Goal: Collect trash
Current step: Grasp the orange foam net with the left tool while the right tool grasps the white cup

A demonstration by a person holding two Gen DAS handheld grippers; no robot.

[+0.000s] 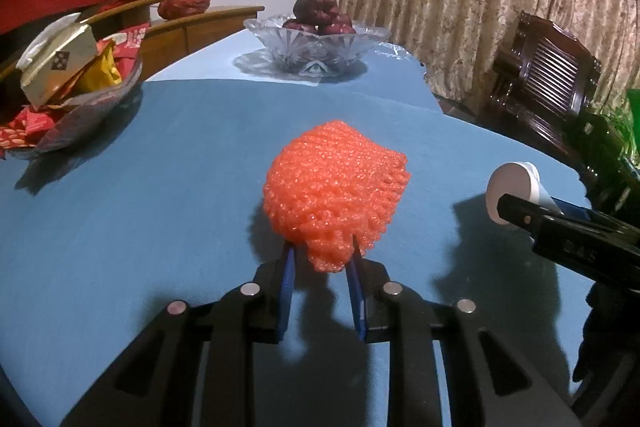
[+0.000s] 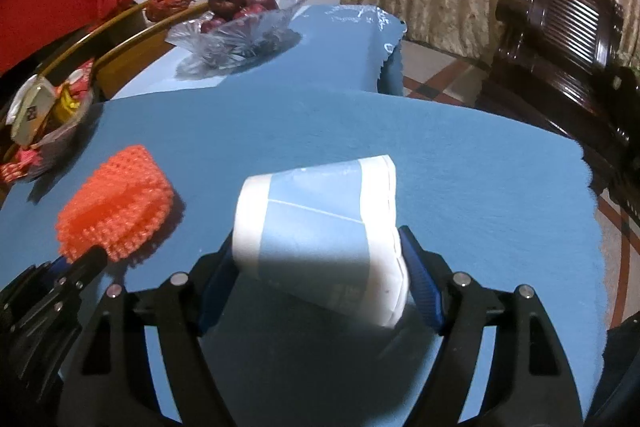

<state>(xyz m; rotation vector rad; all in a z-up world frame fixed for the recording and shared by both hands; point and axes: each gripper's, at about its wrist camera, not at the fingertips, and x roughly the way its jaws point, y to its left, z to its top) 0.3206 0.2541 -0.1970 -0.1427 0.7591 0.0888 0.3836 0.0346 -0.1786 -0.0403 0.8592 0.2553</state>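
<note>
An orange foam fruit net sits bunched in the middle of the left wrist view, and my left gripper is shut on its near end, just above the blue tablecloth. The right wrist view shows the same net at the left with the left gripper below it. A white and blue paper cup lies on its side between the blue pads of my right gripper, both pads against its walls. In the left wrist view the cup and right gripper are at the right edge.
A cut-glass bowl of dark red fruit stands at the far end of the table. A glass dish of snack packets and a carton sits at the left edge. A dark wooden chair and curtains stand beyond the table's right edge.
</note>
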